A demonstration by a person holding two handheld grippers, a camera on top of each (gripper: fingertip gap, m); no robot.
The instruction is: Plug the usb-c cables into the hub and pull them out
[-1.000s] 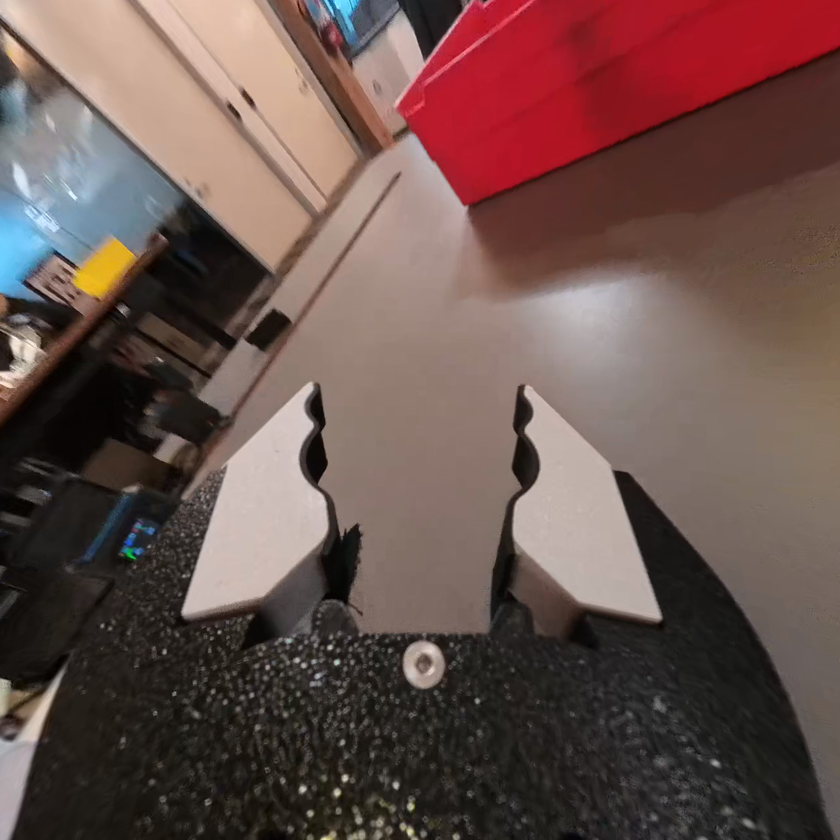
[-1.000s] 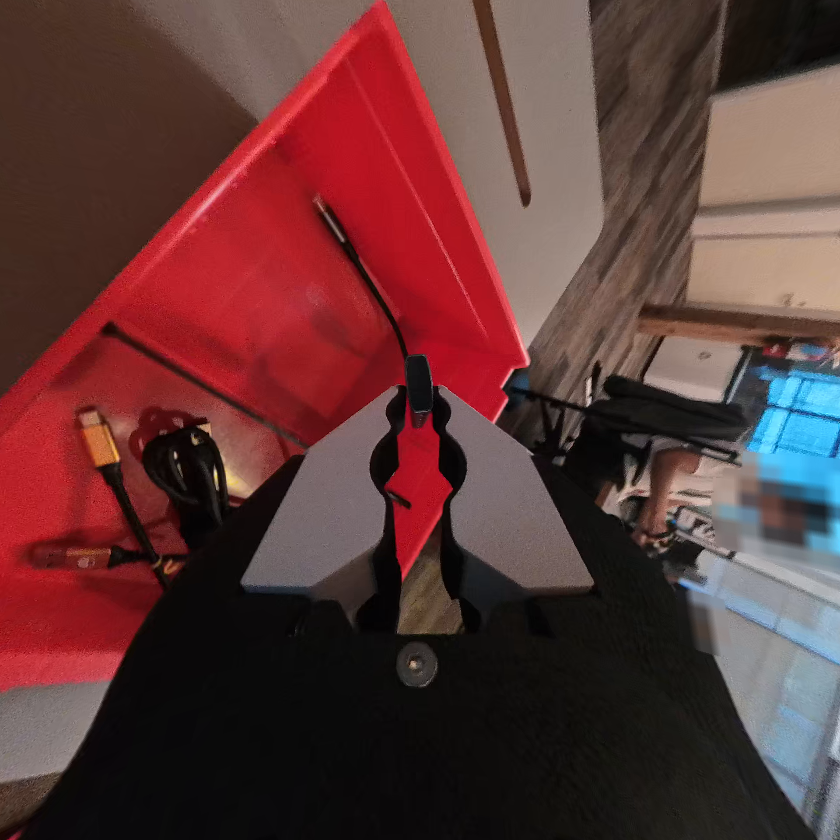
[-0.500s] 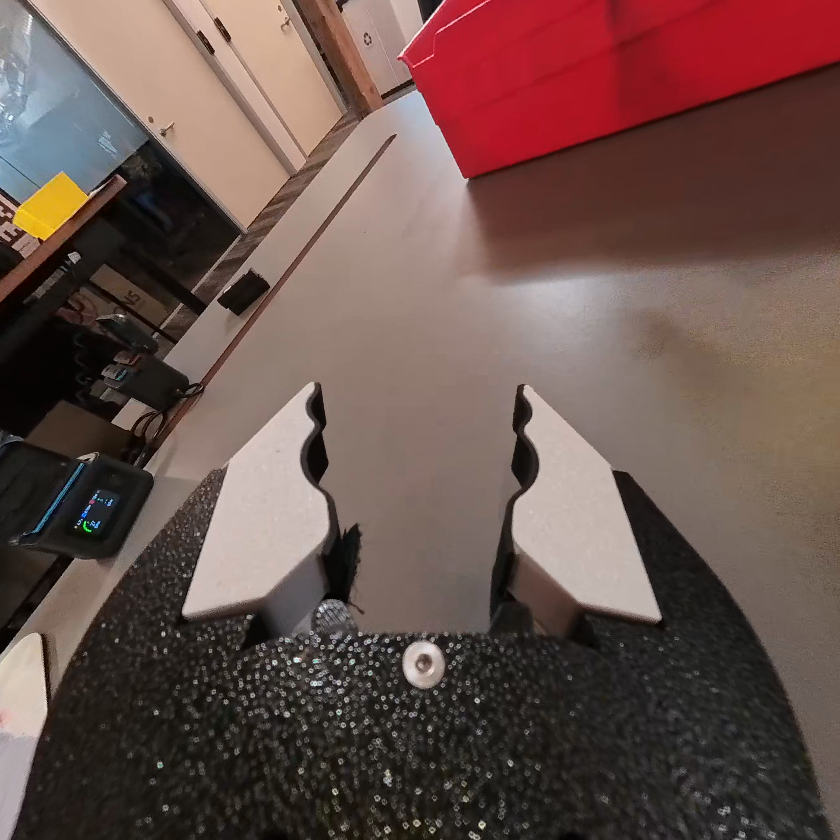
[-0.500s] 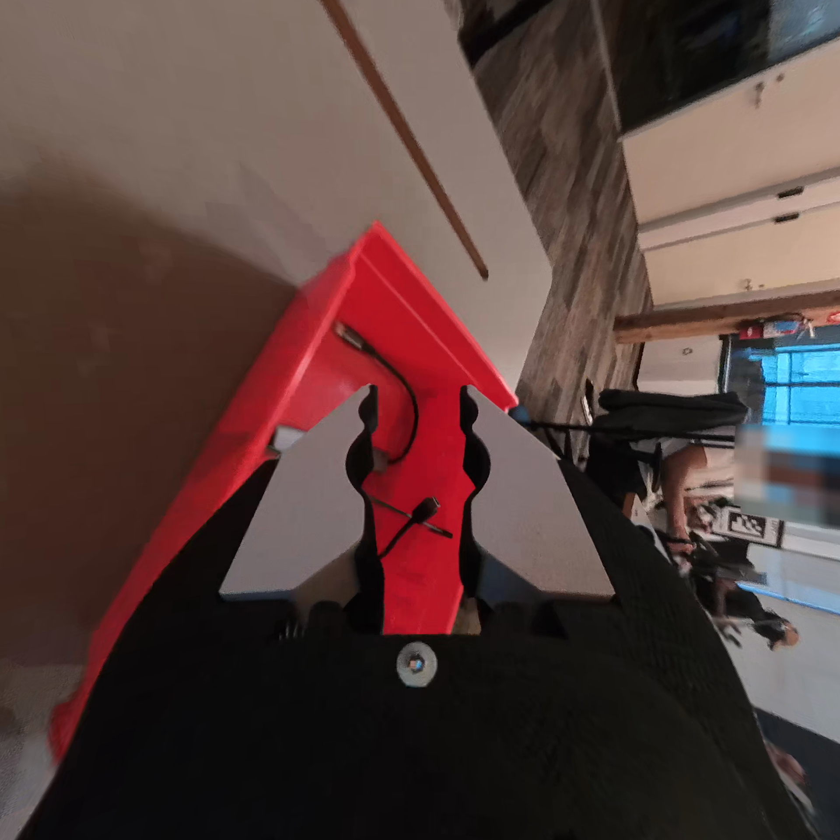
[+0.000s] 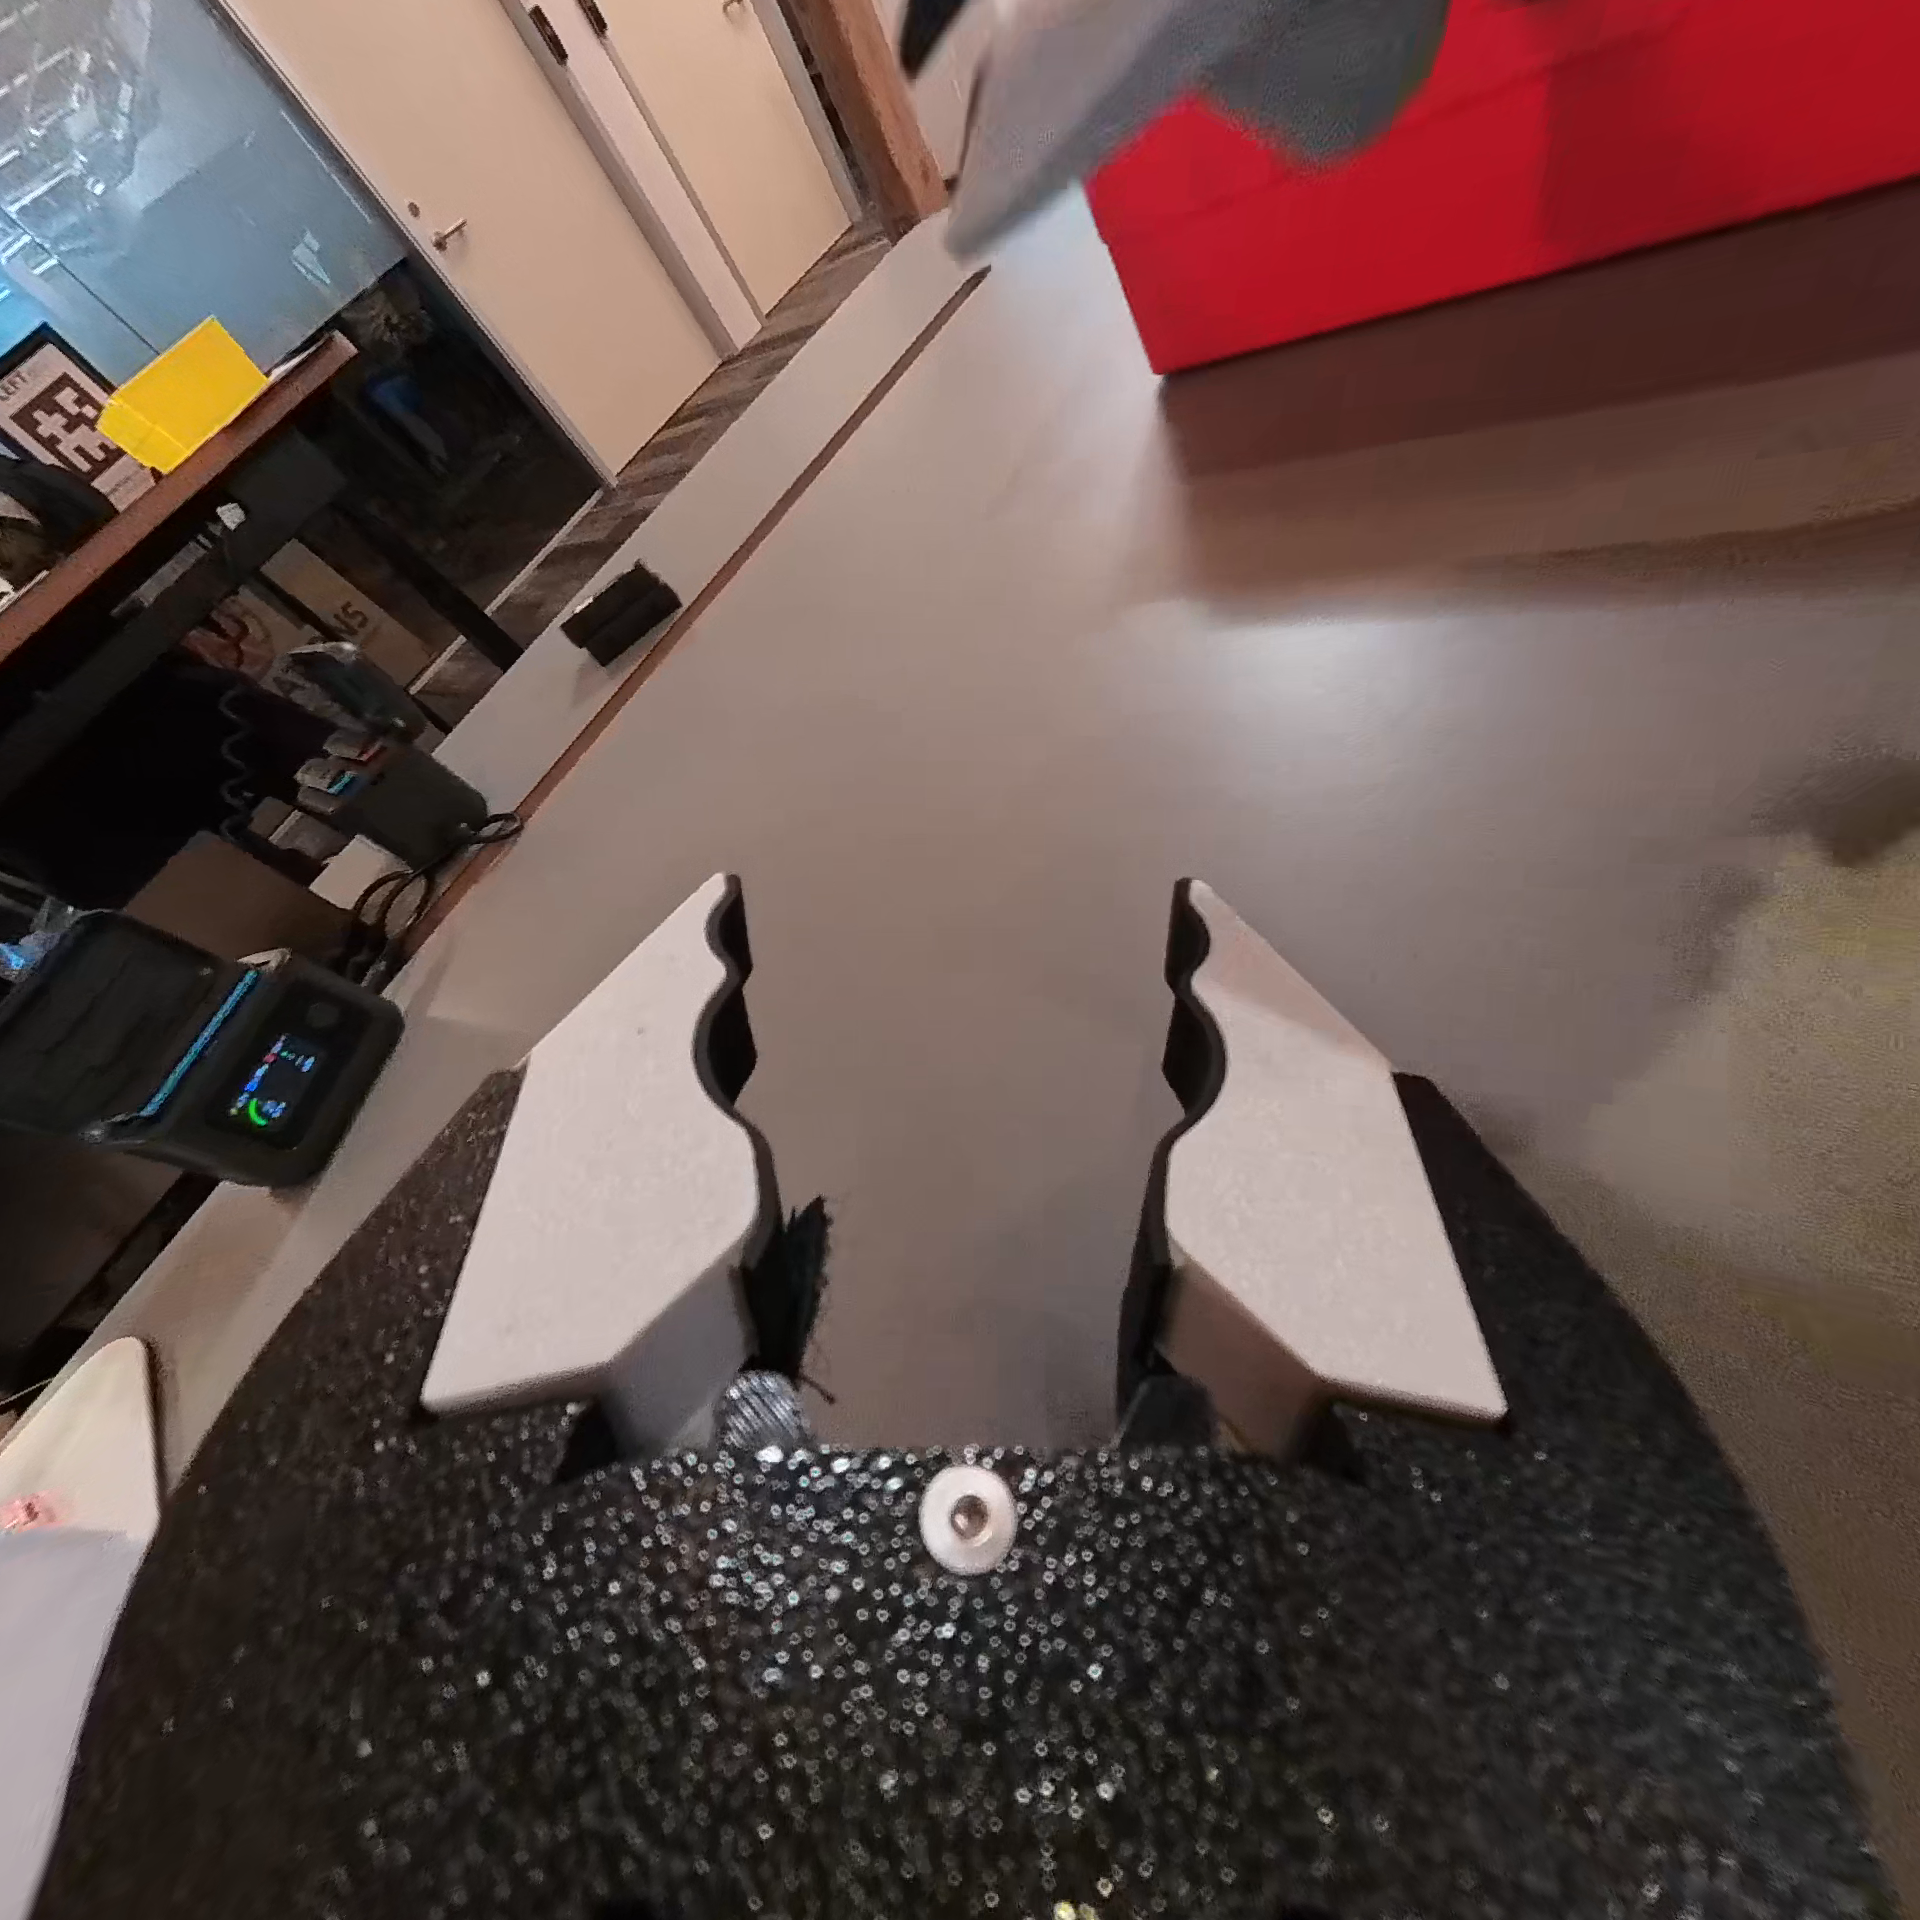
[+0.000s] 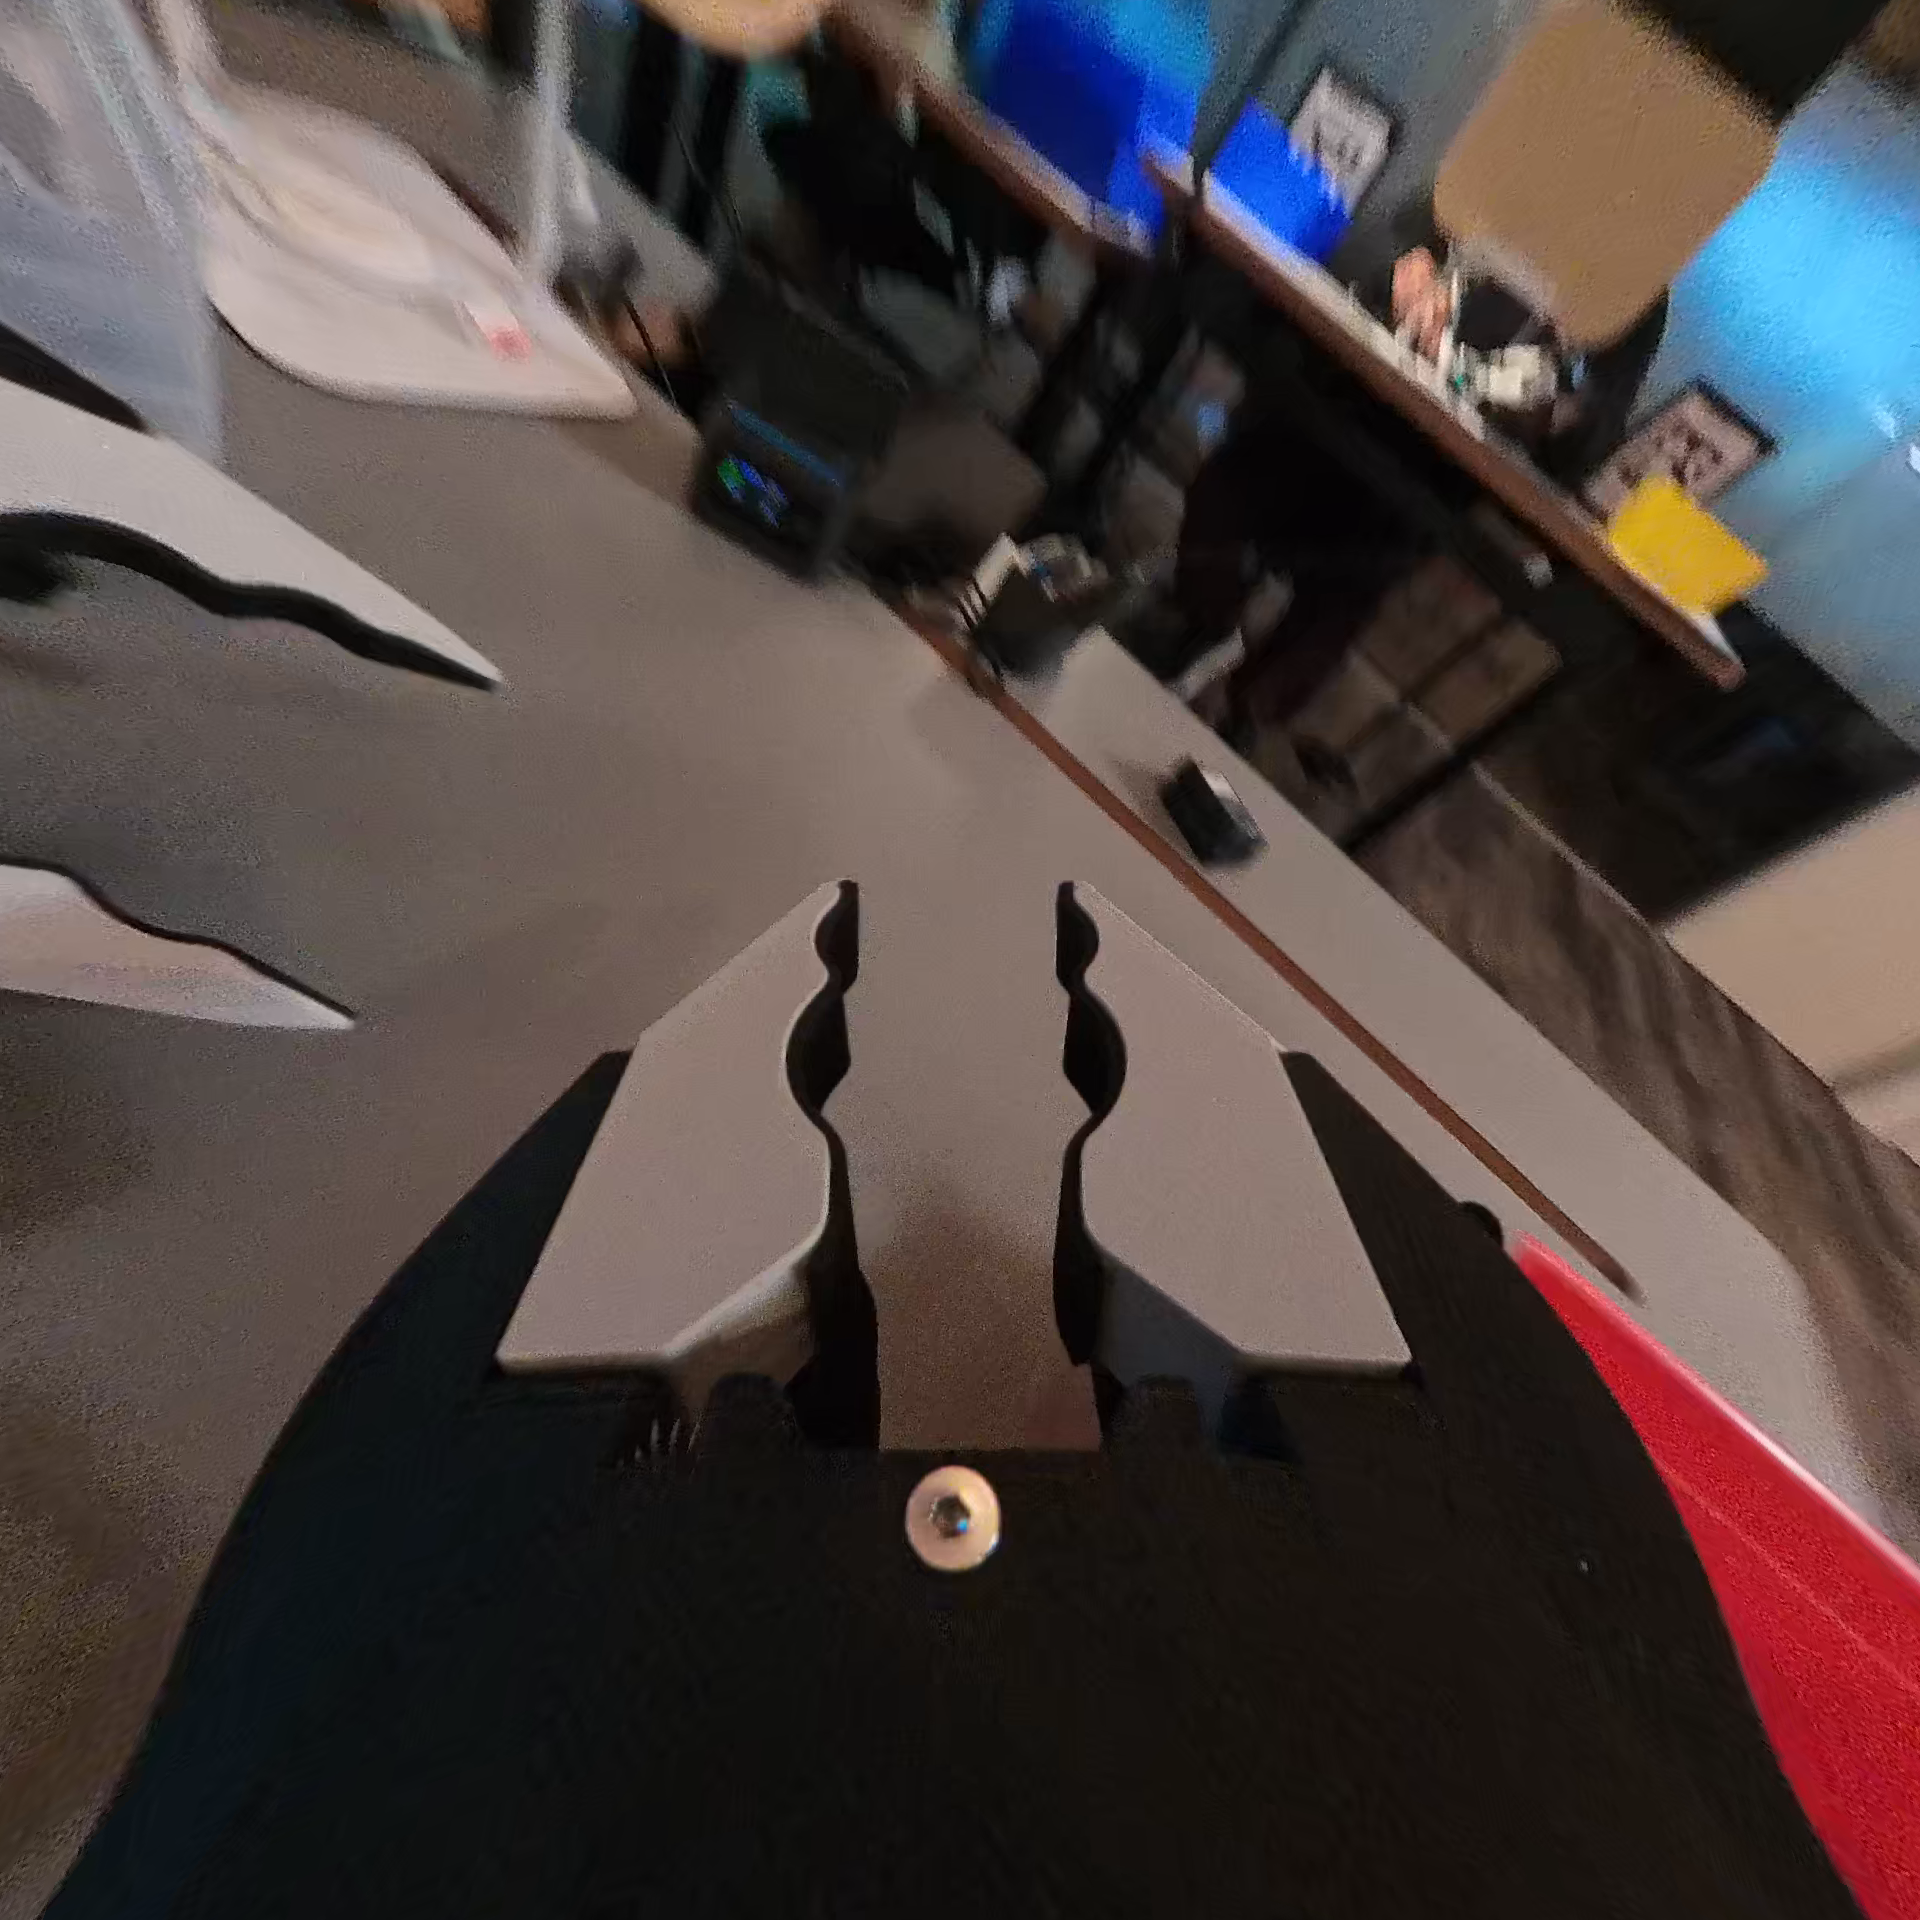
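My left gripper (image 5: 956,894) is open and empty, low over the bare grey table (image 5: 1039,623). My right gripper (image 6: 956,904) is open and empty over the same table. The red bin (image 5: 1507,187) stands at the far right in the left wrist view and at the lower right edge in the right wrist view (image 6: 1766,1558). The left gripper (image 6: 416,852) shows at the left of the right wrist view, jaws apart. A blurred grey finger (image 5: 1039,135) of the right gripper crosses the top of the left wrist view. No cable or hub is in view.
A black device with a small lit screen (image 5: 260,1091) sits at the table's left edge and shows blurred in the right wrist view (image 6: 769,478). A small black block (image 5: 623,623) lies on the neighbouring table. A white object (image 6: 416,291) lies at the far left. To the white object (image 6: 416,291): left tips about 35 centimeters, right tips about 45 centimeters.
My right gripper let go of the black cable plug over the red bin, opened, and swung away to face across the table. It now shows in the left wrist view. The left gripper stayed open.
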